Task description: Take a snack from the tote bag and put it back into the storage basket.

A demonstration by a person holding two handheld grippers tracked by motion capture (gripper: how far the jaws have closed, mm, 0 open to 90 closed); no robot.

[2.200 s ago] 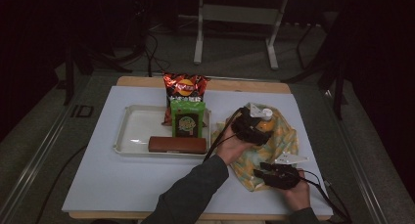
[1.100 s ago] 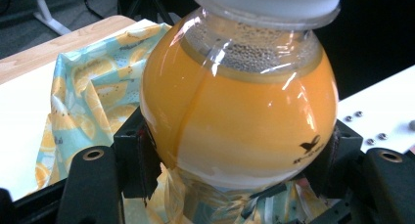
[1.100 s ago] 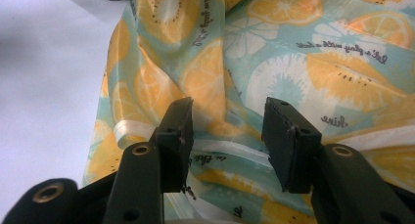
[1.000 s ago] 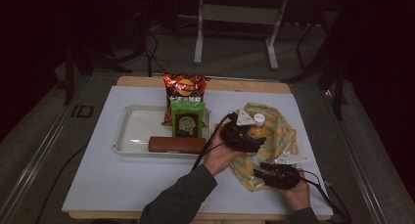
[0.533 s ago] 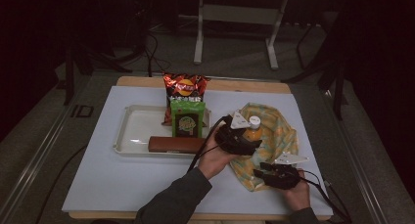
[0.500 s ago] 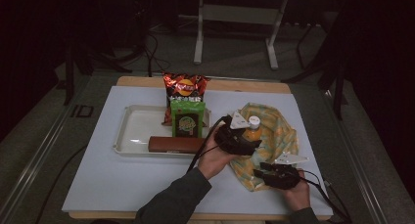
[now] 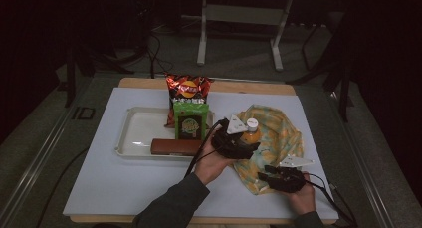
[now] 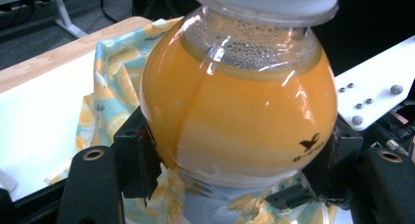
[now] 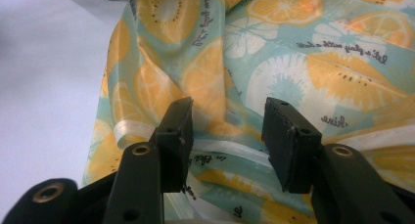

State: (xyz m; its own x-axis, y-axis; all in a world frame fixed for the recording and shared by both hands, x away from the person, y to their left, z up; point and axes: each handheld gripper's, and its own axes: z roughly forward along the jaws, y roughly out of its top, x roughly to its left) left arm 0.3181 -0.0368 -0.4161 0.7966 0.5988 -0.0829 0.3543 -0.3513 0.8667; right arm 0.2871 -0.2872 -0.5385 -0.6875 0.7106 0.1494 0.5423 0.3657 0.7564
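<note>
A round bottle of orange juice [image 8: 235, 101] with a white cap [image 7: 252, 122] sits between the pads of my left gripper [image 8: 240, 160], which is shut on its lower belly. In the high view that gripper [image 7: 247, 140] holds the bottle at the left edge of a lemon-print cloth bag [image 7: 276, 136]. My right gripper [image 9: 227, 131] hovers open over the same cloth [image 9: 293, 62], with a white ribbon strap [image 9: 230, 153] running under its jaws. In the high view the right gripper [image 7: 263, 177] lies at the cloth's near corner.
A white tray [image 7: 137, 133] left of the cloth carries a green box [image 7: 190, 121] and a brown bar [image 7: 176, 147]. A red chips bag [image 7: 188, 88] stands behind them. The white table top [image 7: 114, 188] has bare room at the front left.
My left gripper has carried the bottle leftward across the cloth, toward the tray. The right gripper has stayed where it was.
</note>
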